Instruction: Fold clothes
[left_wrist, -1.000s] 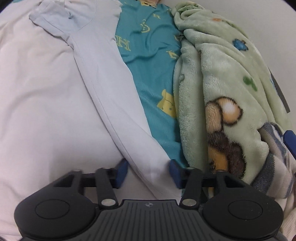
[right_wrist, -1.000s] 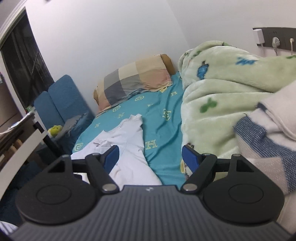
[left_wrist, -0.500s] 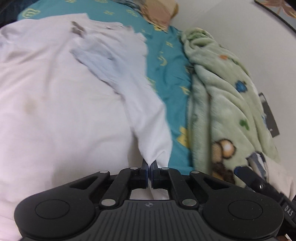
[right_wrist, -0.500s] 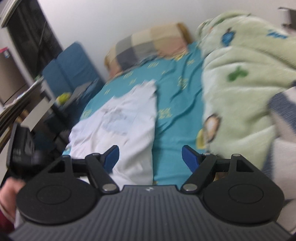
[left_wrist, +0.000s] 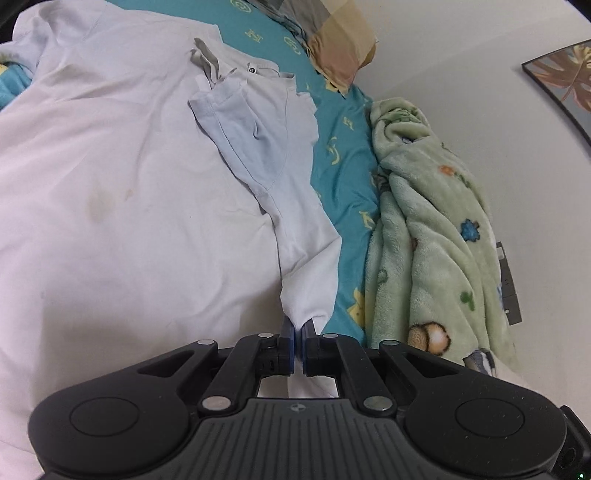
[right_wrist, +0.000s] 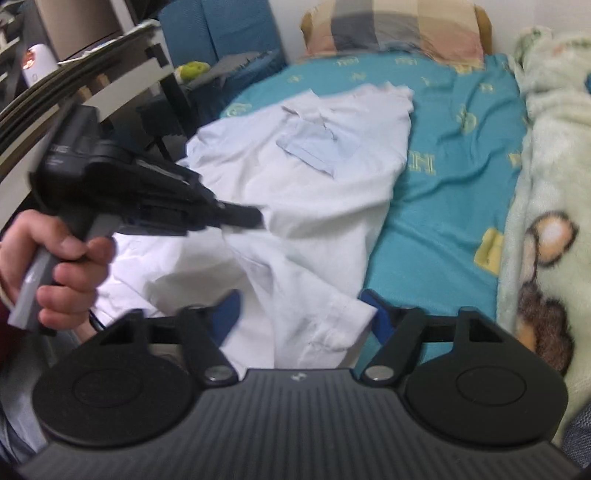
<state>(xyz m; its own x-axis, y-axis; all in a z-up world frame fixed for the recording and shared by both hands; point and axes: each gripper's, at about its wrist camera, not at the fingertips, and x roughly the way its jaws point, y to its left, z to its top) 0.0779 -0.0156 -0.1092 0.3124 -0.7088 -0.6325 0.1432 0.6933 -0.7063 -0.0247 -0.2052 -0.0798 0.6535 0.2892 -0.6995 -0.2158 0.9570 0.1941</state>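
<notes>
My left gripper (left_wrist: 298, 332) had its fingers closed tight on a pulled-up fold of the white polo shirt (left_wrist: 129, 177), pinching the cloth near the shirt's right edge so that a ridge of fabric ran from the fingers up toward the collar (left_wrist: 207, 59). The shirt lay spread over the teal bedsheet (left_wrist: 343, 147), filling the left and middle of my left view, with one sleeve (left_wrist: 240, 133) folded back over the chest. My right gripper (right_wrist: 301, 314) sat with its fingers spread apart, and the near corner of the shirt lay loose between them, not clamped by either one. In the right view I could see my left hand (right_wrist: 62, 269) on the other gripper's handle at the left side of the bed. A green fleece blanket (left_wrist: 436, 229) with a bear print was heaped along the right side by the wall, and a checked pillow (right_wrist: 391, 29) lay at the far end.
</notes>
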